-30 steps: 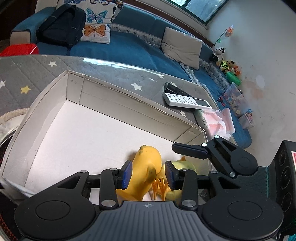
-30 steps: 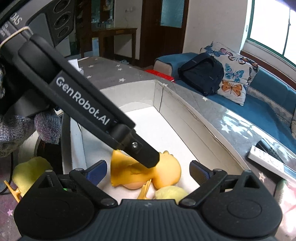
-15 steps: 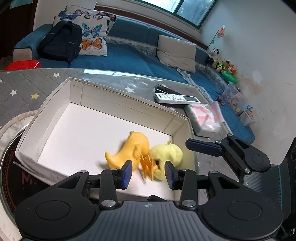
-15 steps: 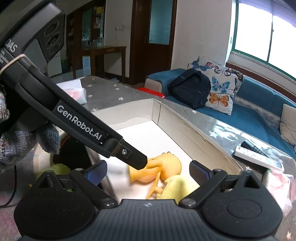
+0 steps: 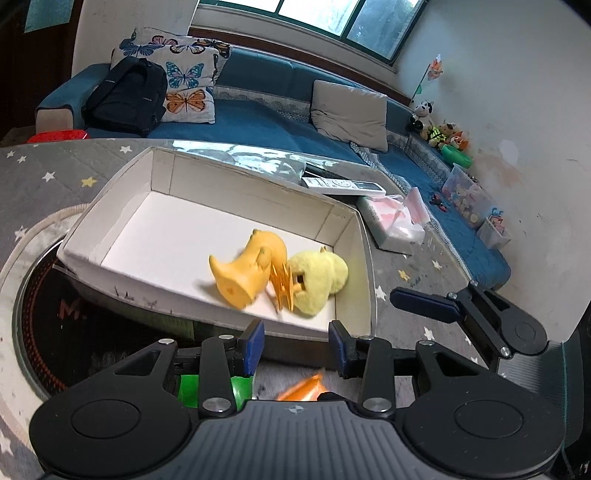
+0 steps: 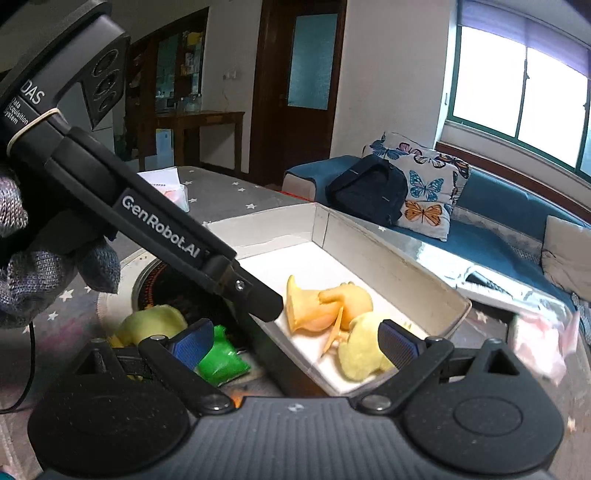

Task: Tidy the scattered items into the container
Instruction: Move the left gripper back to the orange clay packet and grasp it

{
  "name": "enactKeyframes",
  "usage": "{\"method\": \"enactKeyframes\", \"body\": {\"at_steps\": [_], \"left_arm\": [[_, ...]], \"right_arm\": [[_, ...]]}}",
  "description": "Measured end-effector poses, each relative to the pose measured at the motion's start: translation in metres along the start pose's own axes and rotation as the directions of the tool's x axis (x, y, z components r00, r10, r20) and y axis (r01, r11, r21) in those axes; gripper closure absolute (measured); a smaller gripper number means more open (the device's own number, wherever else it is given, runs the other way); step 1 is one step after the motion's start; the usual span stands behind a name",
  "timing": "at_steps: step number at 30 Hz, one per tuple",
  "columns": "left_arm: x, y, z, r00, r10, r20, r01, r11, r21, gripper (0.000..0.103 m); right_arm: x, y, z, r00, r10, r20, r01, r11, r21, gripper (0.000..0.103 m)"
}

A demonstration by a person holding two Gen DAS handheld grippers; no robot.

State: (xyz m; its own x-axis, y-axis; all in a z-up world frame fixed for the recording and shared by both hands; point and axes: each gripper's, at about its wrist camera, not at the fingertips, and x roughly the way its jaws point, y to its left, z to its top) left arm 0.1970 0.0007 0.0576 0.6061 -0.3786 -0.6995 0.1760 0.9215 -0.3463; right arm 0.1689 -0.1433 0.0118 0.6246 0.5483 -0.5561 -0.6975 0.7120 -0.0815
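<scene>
Two toys boxed: orange duck [image 5: 251, 273] and yellow plush chick [image 5: 317, 277] are seen touching inside the white box [image 5: 221, 199], at its 4 o'clock corner.
Left gripper [image 5: 295, 349]: fingers are parted, nothing is held.
Right gripper [image 6: 291, 341]: fingers are spread wide, nothing is held.
Outstanding: green toy [image 6: 221, 358] and second plush [image 6: 151, 325] are seen outside the box, at 8 o'clock.
Handling: plush is judged light and squashy, best pinched across the body.

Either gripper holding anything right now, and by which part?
Nothing held. The left gripper and right gripper are open and empty; the orange duck and yellow plush lie in the box.

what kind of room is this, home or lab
Most likely a home living room. A long blue sofa with butterfly cushions runs under the window, stuffed toys sit at its end, and a remote lies on the star-patterned table.
</scene>
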Motion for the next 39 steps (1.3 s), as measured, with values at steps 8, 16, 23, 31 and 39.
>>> {"method": "enactKeyframes", "body": {"at_steps": [8,16,23,31,39], "left_arm": [[-0.005,-0.004,-0.023,1.0,-0.007,-0.001,0.007,1.0,0.001,0.063],[0.007,-0.003,-0.048,0.998,-0.021,-0.052,0.019,0.999,-0.039,0.063],[0.018,0.005,-0.062,0.996,-0.036,-0.082,0.027,0.993,-0.112,0.063],[0.024,0.009,-0.066,0.995,-0.057,-0.087,0.042,0.986,-0.161,0.063],[0.03,0.014,-0.068,0.993,-0.079,-0.087,0.059,0.974,-0.22,0.063]], "right_arm": [[-0.009,0.013,-0.027,0.999,-0.02,-0.025,0.021,0.999,0.03,0.006],[-0.002,0.023,-0.054,0.996,-0.028,-0.085,0.035,0.996,0.086,0.012],[0.01,0.03,-0.069,0.993,-0.023,-0.119,0.036,0.994,0.106,0.016],[0.02,0.03,-0.071,0.99,-0.018,-0.14,0.038,0.989,0.14,0.02],[0.022,0.033,-0.073,0.99,-0.03,-0.14,0.052,0.987,0.154,0.025]]}}
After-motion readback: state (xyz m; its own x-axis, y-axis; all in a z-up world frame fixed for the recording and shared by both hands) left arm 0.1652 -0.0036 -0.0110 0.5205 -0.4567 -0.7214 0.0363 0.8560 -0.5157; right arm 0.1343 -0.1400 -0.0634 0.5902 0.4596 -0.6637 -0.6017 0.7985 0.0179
